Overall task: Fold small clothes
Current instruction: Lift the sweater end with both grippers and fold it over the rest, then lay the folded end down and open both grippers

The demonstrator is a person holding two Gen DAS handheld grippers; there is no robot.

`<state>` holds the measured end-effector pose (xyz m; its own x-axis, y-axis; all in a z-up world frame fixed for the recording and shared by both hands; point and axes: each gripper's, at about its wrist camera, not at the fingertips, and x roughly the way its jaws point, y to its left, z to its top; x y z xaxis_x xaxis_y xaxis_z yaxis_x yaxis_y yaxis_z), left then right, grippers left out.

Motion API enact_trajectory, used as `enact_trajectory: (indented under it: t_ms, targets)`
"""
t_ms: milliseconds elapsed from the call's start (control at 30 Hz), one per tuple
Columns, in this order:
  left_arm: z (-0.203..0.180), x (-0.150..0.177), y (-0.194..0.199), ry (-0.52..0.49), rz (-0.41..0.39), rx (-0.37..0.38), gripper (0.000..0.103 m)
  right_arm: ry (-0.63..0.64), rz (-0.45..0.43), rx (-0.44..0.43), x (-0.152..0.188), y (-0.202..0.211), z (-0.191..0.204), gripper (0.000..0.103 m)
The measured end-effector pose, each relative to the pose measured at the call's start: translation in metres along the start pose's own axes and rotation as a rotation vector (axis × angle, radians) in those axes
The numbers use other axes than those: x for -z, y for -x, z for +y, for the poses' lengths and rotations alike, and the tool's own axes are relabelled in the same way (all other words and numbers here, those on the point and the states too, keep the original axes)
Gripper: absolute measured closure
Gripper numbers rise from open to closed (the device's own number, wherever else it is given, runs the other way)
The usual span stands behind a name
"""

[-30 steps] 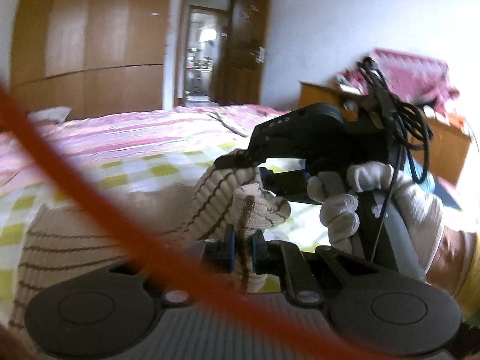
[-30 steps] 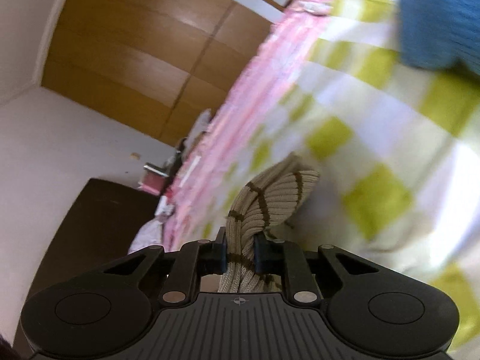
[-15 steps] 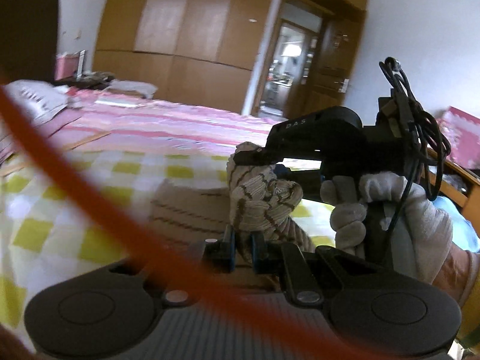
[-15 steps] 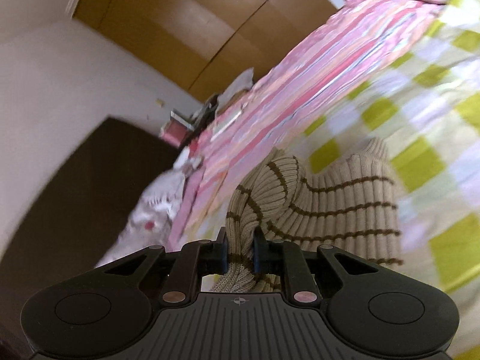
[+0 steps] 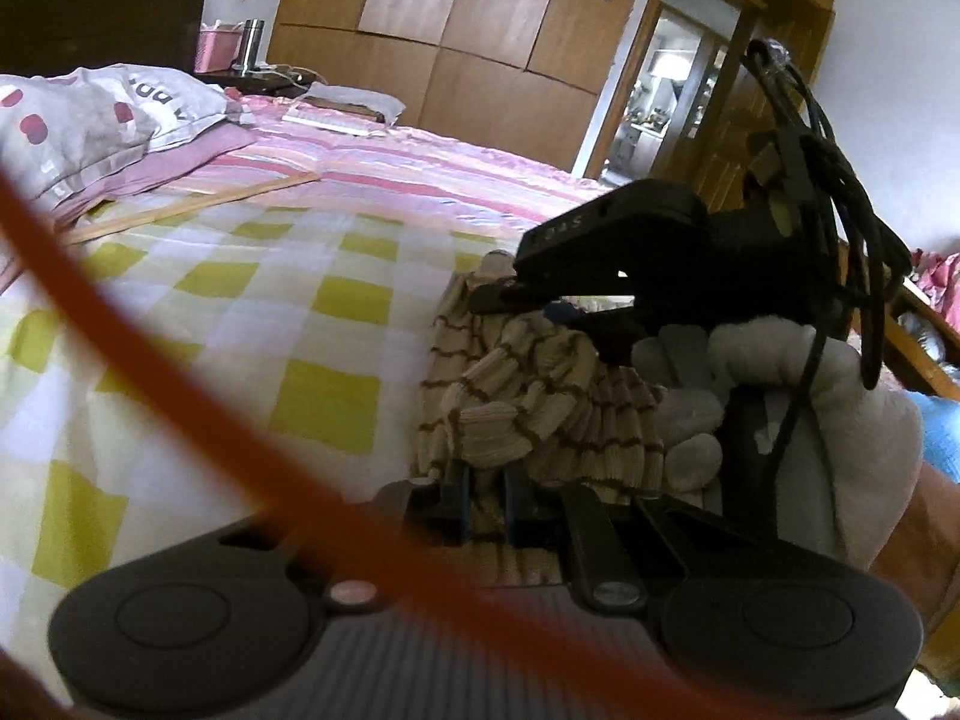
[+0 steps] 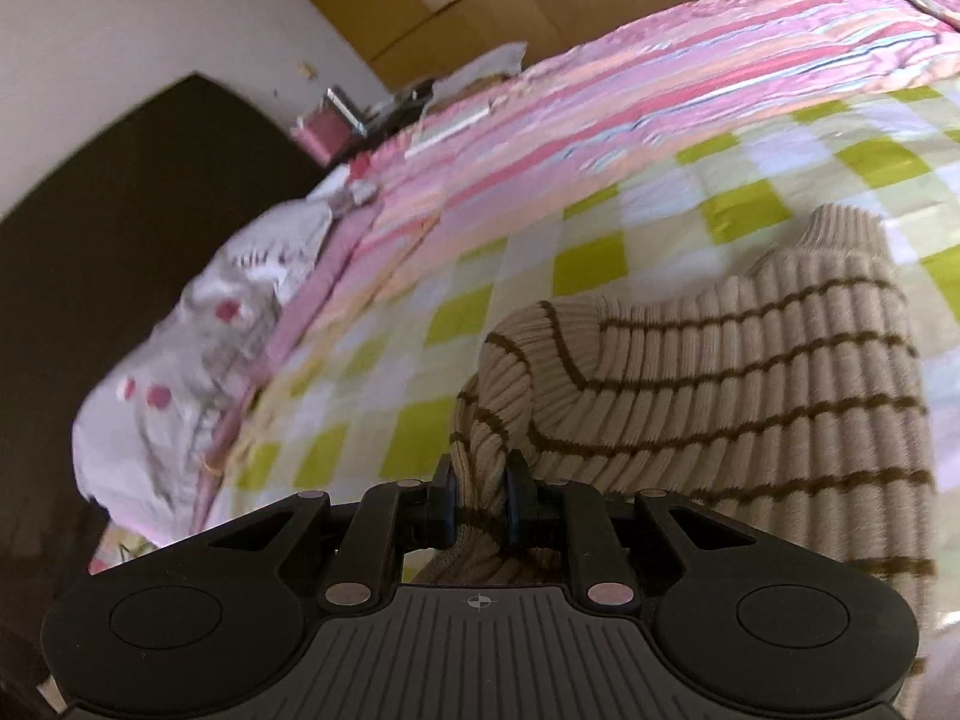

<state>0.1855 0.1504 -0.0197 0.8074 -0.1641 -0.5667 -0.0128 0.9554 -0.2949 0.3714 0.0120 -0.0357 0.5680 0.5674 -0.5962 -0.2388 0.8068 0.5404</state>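
Both grippers clamped on a striped sweater over the bed.

Left wrist view: the left gripper (image 5: pixel 485 501) is seen narrow, its blue pads pinching a bunched fold of the beige, brown-striped sweater (image 5: pixel 528 402). The right gripper (image 5: pixel 576 312), held by a gloved hand (image 5: pixel 798 414), is seen just beyond, touching the same bundle above the checked sheet (image 5: pixel 288 312). A blurred orange strap (image 5: pixel 120 348) crosses the lens.
Right wrist view: sweater (image 6: pixel 738 384) fabric is gripped between the right gripper's (image 6: pixel 480 507) pads while its jaws are opening slightly; the rest is draped to the right over the sheet (image 6: pixel 540 276). A pillow (image 6: pixel 198 324) lies at left.
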Motion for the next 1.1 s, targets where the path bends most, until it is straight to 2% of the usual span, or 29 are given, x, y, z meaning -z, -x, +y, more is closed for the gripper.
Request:
enact_trajectory:
  t_ms: [167, 233, 467, 600, 667, 767, 833, 933, 1000, 1100]
  targets:
    - [0.002, 0.005, 0.013, 0.019, 0.027, -0.028, 0.082, -0.032, 0.042, -0.050, -0.004, -0.011, 0.002, 0.076]
    - [0.003, 0.008, 0.017, 0.021, 0.029, -0.056, 0.075, -0.047, 0.055, -0.062, -0.007, -0.011, 0.001, 0.075]
    - [0.006, 0.009, 0.043, 0.042, -0.033, -0.149, 0.074, -0.010, 0.042, -0.123, -0.018, 0.016, 0.007, 0.074]
    - [-0.012, -0.003, 0.043, -0.017, -0.077, -0.094, 0.073, 0.115, -0.033, -0.071, -0.021, 0.051, 0.015, 0.074]
    - [-0.026, -0.011, 0.035, -0.081, -0.092, -0.061, 0.073, 0.165, -0.059, -0.051, -0.021, 0.068, 0.014, 0.074]
    - [-0.044, -0.021, 0.018, -0.160, -0.124, -0.040, 0.066, 0.209, -0.082, -0.001, -0.017, 0.088, 0.009, 0.074]
    - [-0.049, -0.027, 0.000, -0.182, -0.109, -0.028, 0.066, 0.224, -0.086, 0.032, -0.013, 0.099, 0.000, 0.074]
    - [-0.045, -0.028, -0.027, -0.208, -0.073, -0.093, 0.066, 0.242, -0.069, 0.062, 0.001, 0.112, -0.014, 0.074]
    - [-0.030, -0.027, -0.041, -0.167, -0.014, -0.141, 0.065, 0.265, -0.032, 0.059, 0.016, 0.117, -0.018, 0.074]
    - [-0.005, -0.021, -0.048, -0.092, 0.040, -0.154, 0.059, 0.344, 0.022, 0.047, 0.043, 0.120, -0.015, 0.074]
